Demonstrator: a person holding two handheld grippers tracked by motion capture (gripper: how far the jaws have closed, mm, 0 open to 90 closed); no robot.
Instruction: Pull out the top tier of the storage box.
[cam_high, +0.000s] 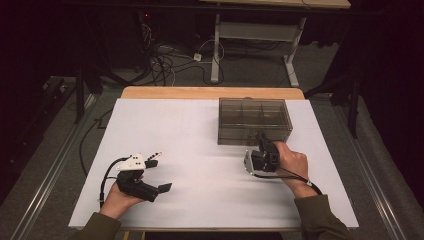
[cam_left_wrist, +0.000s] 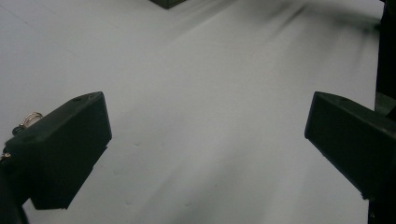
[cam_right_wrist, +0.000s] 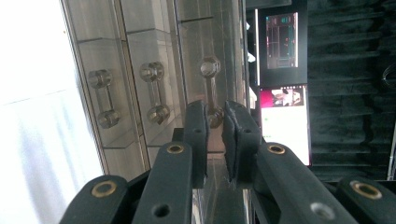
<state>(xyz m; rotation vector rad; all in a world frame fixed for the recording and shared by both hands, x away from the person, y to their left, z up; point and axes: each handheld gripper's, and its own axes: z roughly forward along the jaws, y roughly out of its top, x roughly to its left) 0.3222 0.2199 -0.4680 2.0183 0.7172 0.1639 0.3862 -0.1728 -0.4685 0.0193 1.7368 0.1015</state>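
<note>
No readable writing. Left tool (cam_high: 159, 174) low over white worktop (cam_high: 200, 150), jaws spread wide, holding nothing. One clear compartmented box (cam_high: 254, 120) at worktop's far right; three clear handles (cam_right_wrist: 153, 92) on its front. Right tool (cam_right_wrist: 214, 122) against box front, jaws nearly closed around rightmost handle (cam_right_wrist: 210, 88).

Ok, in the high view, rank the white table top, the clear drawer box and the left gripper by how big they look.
1. White table top, largest by far.
2. Clear drawer box.
3. Left gripper, smallest, though it sits nearer the camera, which flatters its size.
</note>
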